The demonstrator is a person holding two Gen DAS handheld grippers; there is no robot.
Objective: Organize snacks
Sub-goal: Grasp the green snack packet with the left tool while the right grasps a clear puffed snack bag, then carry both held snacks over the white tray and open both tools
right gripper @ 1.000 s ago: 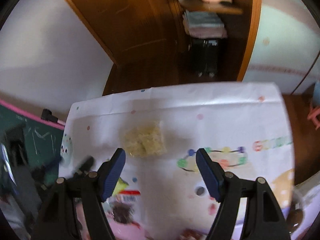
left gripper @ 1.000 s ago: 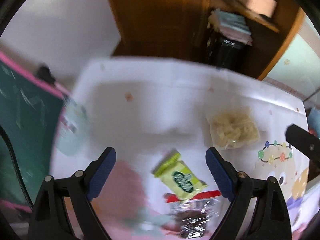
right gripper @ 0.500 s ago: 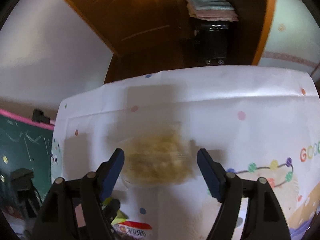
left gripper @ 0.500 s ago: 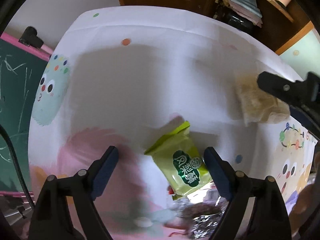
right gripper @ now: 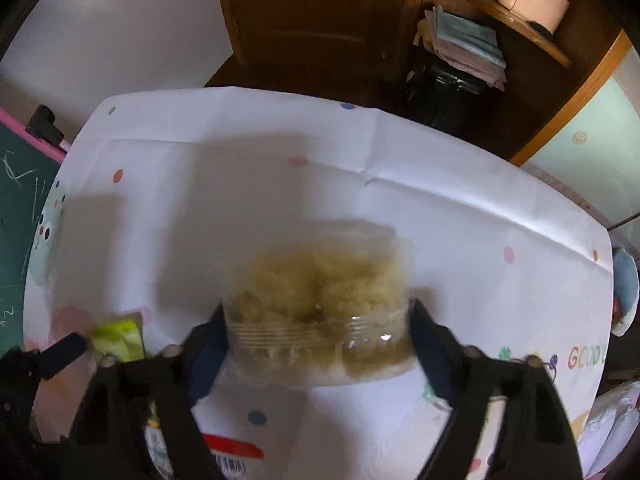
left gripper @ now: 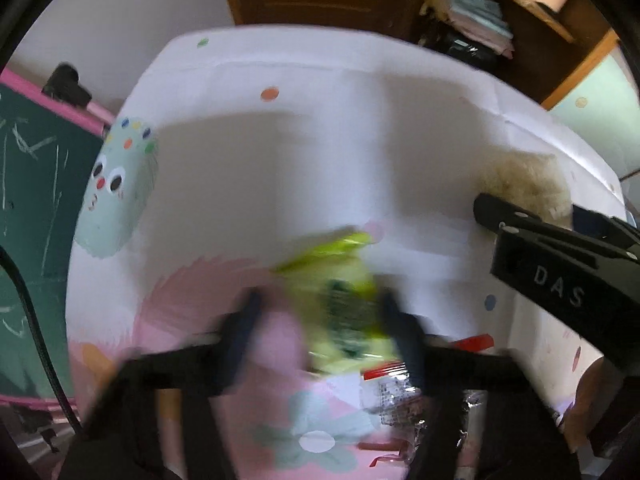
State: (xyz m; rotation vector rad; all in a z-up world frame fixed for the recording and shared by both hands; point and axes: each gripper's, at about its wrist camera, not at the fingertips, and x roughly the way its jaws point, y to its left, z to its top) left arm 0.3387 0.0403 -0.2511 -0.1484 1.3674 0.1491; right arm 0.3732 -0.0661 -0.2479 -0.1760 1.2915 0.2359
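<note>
A white tablecloth (right gripper: 440, 220) printed with coloured dots and cartoon figures covers the table; a wooden door (right gripper: 304, 8) stands at twelve o'clock. The clear tub of yellowish snack (right gripper: 320, 312) lies crosswise, gripped between the right gripper (right gripper: 316, 344)'s closing fingers. The left gripper (left gripper: 320, 320) has just closed on the green packet (left gripper: 344, 300), whose long axis runs toward twelve.

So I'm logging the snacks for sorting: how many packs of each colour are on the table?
Green pack: 1
Clear pack of yellowish bits: 1
Clear pack with a red label: 1
Total: 3
</note>
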